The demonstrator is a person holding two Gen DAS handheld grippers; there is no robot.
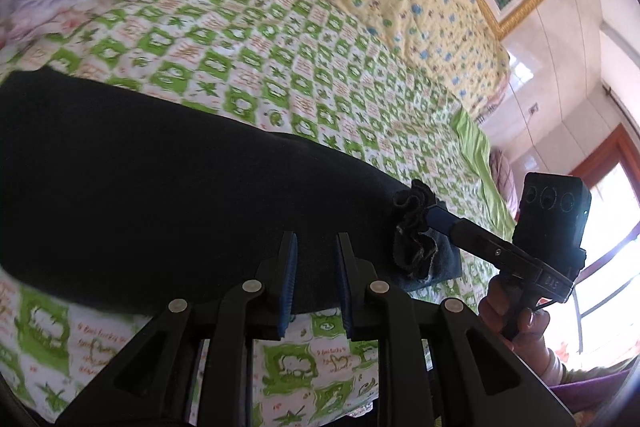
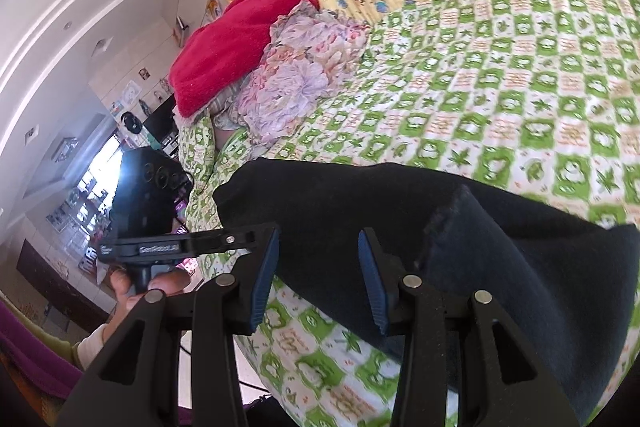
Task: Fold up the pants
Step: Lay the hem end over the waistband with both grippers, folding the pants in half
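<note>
Pants (image 1: 160,187) lie on green quilt (image 1: 280,67); both hand-held grippers parted

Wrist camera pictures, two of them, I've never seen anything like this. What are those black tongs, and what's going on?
No robot here: a person holds a hand gripper in each hand, and a camera on each looks forward along its jaws. One picture is taken from the left gripper, the other from the right gripper. Dark pants lie on a green checkered bedspread, with a red blanket and a floral cloth farther back. Both sets of jaws stand open at the pants, and nothing looks clamped.
</note>
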